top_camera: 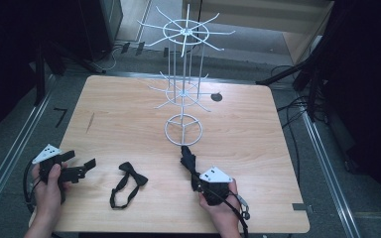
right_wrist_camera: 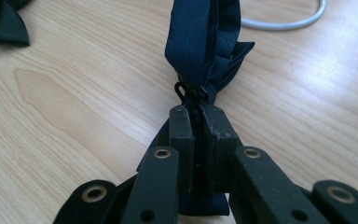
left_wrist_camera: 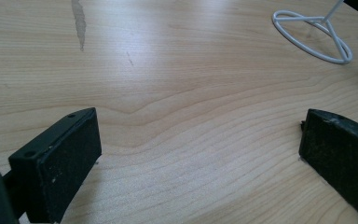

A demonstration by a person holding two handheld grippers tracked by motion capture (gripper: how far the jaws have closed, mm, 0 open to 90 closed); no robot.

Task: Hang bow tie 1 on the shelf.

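A dark blue bow tie [top_camera: 187, 157] lies on the wooden table [top_camera: 248, 134] just in front of the white wire rack's ring base [top_camera: 183, 130]. My right gripper [top_camera: 196, 176] is shut on it. In the right gripper view the jaws pinch the dark blue bow tie [right_wrist_camera: 205, 42] at its knot, beside a small black hook. A black bow tie [top_camera: 131, 177] with its strap lies left of it, apart from both grippers. My left gripper [top_camera: 83, 158] stands open over bare wood at the table's left, and its pads [left_wrist_camera: 56, 163] have nothing between them.
The tall white wire rack [top_camera: 184, 34] has hooked arms at two levels and stands mid-table. Its ring base [left_wrist_camera: 314, 35] lies far right in the left gripper view. A scratch [left_wrist_camera: 79, 23] marks the wood. The black bow tie [right_wrist_camera: 2, 23] shows in the right gripper view's top-left corner.
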